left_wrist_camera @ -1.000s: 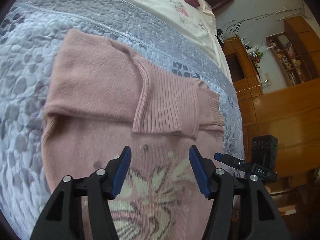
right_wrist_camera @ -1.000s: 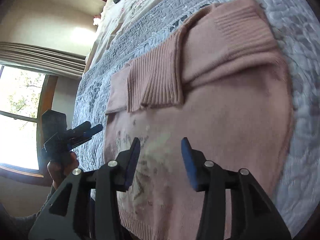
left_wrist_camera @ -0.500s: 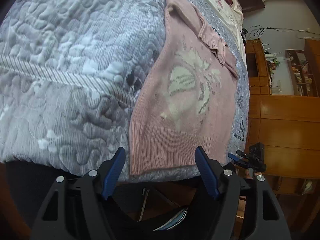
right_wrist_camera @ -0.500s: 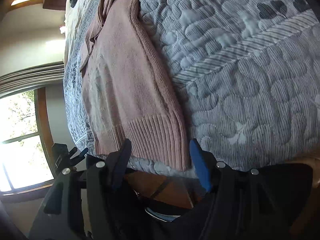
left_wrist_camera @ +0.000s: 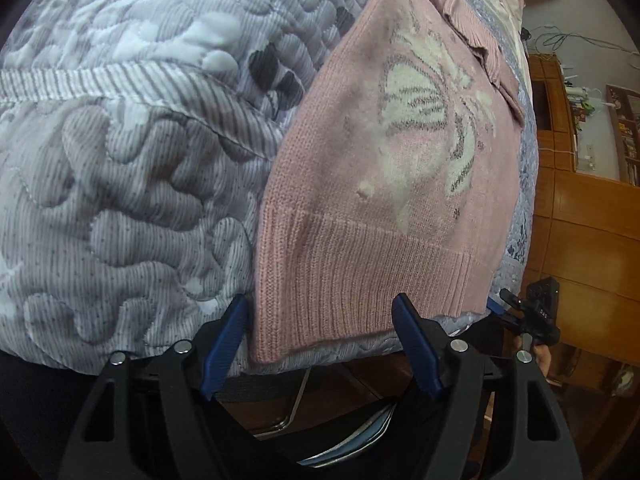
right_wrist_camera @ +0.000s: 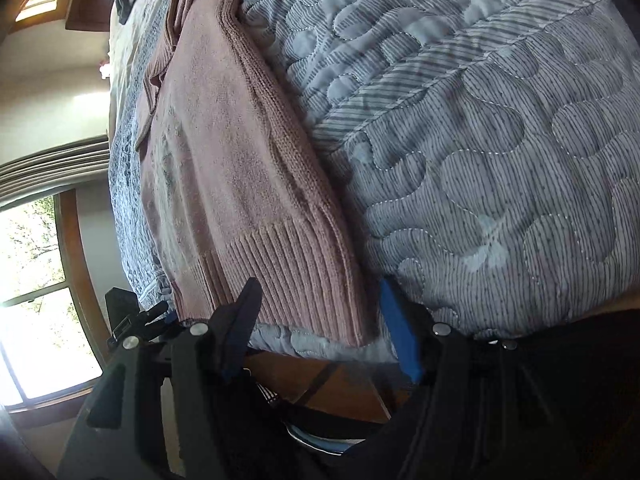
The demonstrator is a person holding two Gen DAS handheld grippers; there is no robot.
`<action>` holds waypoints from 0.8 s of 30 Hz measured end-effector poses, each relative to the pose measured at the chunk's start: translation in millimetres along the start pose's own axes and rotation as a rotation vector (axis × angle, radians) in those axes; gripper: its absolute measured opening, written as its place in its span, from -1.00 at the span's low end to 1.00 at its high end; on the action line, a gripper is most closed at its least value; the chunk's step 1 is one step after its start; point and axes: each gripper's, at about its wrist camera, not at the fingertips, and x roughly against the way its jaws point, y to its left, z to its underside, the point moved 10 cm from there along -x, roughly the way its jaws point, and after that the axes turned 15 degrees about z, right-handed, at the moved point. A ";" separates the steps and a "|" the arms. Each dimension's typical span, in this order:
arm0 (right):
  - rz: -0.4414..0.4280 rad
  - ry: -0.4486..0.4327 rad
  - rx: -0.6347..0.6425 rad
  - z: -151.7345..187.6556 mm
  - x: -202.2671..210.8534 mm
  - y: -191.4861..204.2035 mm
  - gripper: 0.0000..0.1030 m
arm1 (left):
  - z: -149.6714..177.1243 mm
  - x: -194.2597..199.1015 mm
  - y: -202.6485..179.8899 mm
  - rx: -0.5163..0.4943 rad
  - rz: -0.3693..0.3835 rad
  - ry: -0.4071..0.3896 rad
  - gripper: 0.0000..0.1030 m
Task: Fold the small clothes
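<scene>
Pink sweater [left_wrist_camera: 372,216] lies flat on bed quilt [left_wrist_camera: 120,152], hem at the edge. Left tongs [left_wrist_camera: 320,344] and right tongs [right_wrist_camera: 320,320] wide, straddling hem corners, probably to lift it.

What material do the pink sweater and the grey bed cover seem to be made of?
Pink sweater: knitted yarn, likely wool or acrylic, matte and slightly fuzzy; ribbed hem and knit stitches show. Bed cover: quilted woven fabric, probably cotton, matte; stitched lines form puffy padded shapes.

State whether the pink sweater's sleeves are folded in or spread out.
Folded in: on the pink sweater, the ribbed sleeve cuffs lie across the chest above the flower pattern, not out on the quilt.
</scene>
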 end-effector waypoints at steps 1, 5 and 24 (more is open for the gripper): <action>-0.004 0.006 -0.002 0.7 -2.8 4.0 0.18 | -0.9 -1.4 -1.0 0.005 0.006 -0.004 0.36; -0.015 0.025 0.011 5.3 -8.0 11.7 0.16 | 1.8 -3.8 -2.6 0.006 0.001 -0.002 -0.52; -0.232 -0.180 -0.006 20.5 70.9 29.0 -0.84 | 8.4 69.9 -56.6 -0.020 0.251 -0.251 -0.83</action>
